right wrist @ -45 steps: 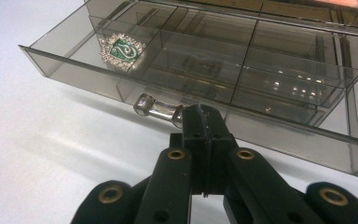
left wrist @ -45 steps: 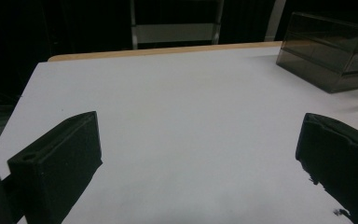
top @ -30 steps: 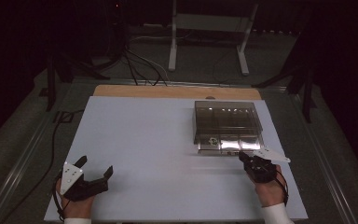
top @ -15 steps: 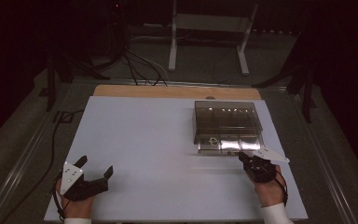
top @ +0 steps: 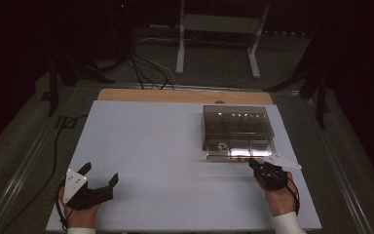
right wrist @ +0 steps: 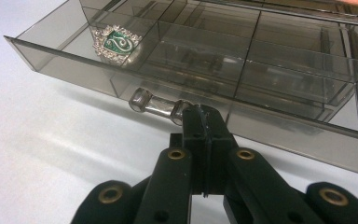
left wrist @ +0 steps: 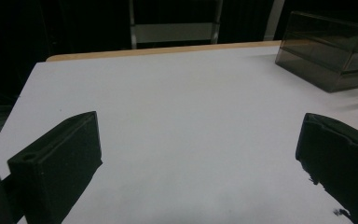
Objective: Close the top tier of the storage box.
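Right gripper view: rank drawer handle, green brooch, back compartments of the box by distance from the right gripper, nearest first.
1. drawer handle: at the tips of the right gripper, on the drawer's front.
2. green brooch: upper left, in a front compartment.
3. back compartments: upper right, farthest.

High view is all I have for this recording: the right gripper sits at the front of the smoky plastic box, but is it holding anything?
Observer: Yes. The right gripper is shut on the clear drawer handle, pinching its right end.
Operator: Is the drawer open?
Observer: It stands pulled out from the box, its compartments exposed from above.
Operator: There's a speck in it. What is it?
Observer: A brooch, green with a silvery ornate rim, lying in the drawer's front left compartment.
Operator: And the left gripper?
Observer: The left gripper has its jaws wide apart over bare white table, with nothing between them.
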The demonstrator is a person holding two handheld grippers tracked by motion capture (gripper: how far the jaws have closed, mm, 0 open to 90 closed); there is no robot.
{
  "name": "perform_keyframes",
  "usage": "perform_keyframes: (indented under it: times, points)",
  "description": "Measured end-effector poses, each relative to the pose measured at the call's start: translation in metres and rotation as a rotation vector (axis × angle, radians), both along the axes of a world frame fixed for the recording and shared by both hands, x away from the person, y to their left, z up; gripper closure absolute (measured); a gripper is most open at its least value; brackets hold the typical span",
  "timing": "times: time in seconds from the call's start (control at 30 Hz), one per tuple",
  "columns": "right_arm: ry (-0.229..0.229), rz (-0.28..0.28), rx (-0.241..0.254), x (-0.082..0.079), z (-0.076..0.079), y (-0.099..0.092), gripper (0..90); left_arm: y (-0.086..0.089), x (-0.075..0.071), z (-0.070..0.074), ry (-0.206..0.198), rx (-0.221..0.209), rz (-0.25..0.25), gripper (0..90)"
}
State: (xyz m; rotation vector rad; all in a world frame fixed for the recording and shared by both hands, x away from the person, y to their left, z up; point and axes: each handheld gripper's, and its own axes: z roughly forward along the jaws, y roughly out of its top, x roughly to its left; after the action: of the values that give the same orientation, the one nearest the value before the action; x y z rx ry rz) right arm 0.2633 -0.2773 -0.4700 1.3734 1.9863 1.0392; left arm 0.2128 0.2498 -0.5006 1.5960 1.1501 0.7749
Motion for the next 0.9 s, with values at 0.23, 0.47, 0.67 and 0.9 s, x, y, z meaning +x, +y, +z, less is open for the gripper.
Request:
perform_keyframes:
  times: [0.23, 0.47, 0.67, 0.9]
  points:
    - [0.001, -0.004, -0.001, 0.0009, -0.0003, 0.0005, 90.0, 0.0, 0.0001, -0.0001, -0.001, 0.0, 0.0, 1.1]
    - [0.001, -0.004, -0.003, 0.0018, -0.0004, 0.0009, 90.0, -0.0002, 0.0003, -0.0003, 0.002, 0.001, 0.0, 1.1]
    - [0.001, -0.007, -0.003, 0.0028, -0.0005, 0.0013, 90.0, -0.0001, 0.0003, -0.0003, 0.003, 0.002, 0.0, 1.1]
    - [0.002, -0.008, -0.003, 0.0037, -0.0004, 0.0009, 90.0, -0.0002, 0.0003, -0.0004, 0.003, 0.004, 0.002, 1.1]
